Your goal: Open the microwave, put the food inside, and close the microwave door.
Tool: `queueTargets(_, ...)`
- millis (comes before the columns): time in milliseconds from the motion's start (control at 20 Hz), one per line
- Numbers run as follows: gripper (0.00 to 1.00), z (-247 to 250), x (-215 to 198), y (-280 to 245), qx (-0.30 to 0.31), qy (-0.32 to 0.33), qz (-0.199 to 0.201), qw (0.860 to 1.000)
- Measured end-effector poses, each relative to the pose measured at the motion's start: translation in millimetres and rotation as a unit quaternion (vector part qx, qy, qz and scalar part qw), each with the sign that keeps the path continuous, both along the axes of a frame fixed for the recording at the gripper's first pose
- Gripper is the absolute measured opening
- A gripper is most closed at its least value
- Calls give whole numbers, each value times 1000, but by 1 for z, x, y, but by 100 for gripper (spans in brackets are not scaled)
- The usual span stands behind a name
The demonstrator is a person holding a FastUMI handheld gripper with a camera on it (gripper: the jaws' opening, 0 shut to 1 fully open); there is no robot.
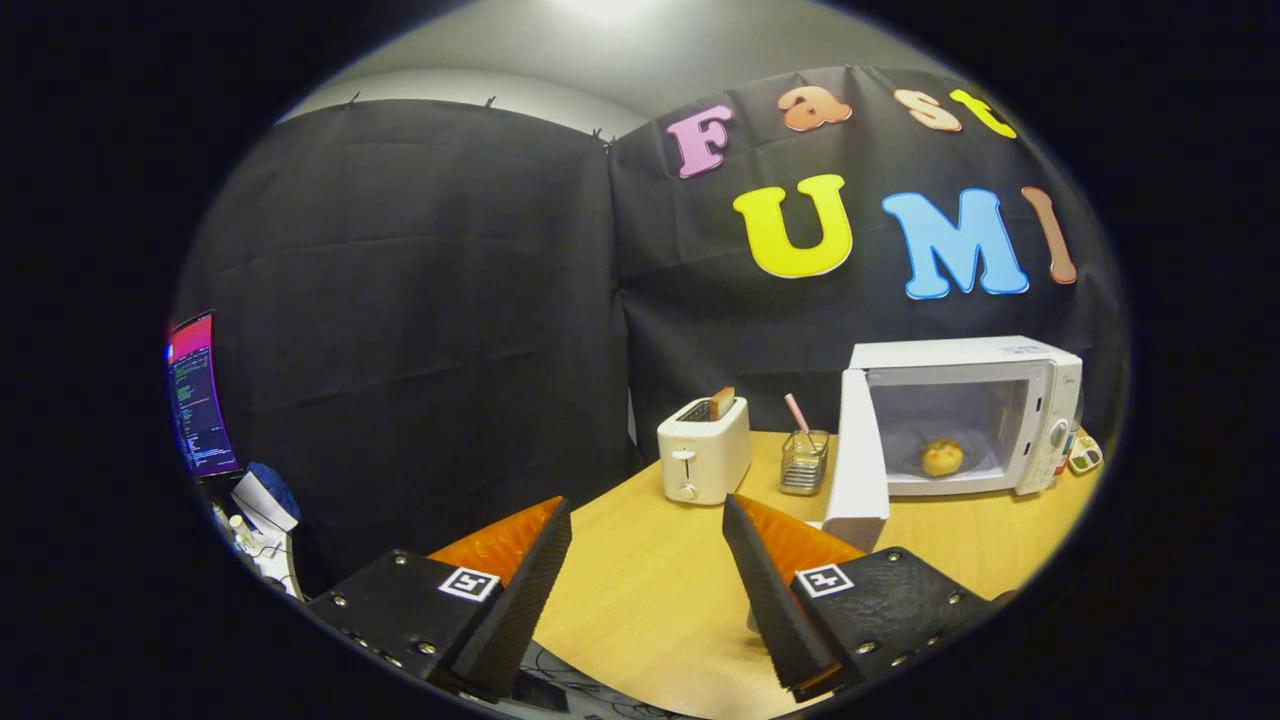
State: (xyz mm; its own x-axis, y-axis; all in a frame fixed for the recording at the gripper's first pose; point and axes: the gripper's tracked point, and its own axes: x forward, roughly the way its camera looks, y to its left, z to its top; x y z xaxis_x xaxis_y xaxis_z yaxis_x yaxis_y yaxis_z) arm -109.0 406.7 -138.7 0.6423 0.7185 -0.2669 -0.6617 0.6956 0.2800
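At lower right, the bun (942,457) is seen inside the microwave (965,415), so its open door (858,462) likely must be pushed closed by the released, empty gripper (647,520).

The microwave (965,415) is white, and its open door (858,460) is white too. The food (942,457) inside is golden yellow. The toaster (703,462) is cream white, with a brown slice of toast (722,402) in it. The table (660,590) is light wood colour. A pink stick (796,412) stands in a wire holder (804,464).
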Motion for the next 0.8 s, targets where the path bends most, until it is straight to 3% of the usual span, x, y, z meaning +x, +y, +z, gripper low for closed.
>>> queueTargets(100, 84, -18, 2, 3, -9, 17, 1, 1000)
queueTargets(200, 68, -34, 4, 3, -16, 30, -3, 999)
queueTargets(250, 54, -40, 9, 1, -23, 32, -8, 999)
queueTargets(300, 47, -46, 15, -4, -29, 32, -19, 999)
queueTargets(350, 27, -52, 23, -10, -39, 30, -36, 998)
queueTargets(400, 18, -55, 33, -18, -47, 29, -57, 997)
queueTargets(450, 1, -59, 34, -19, -46, 37, -58, 997)
queueTargets(800, 1, -68, 41, -40, -56, 48, -68, 995)
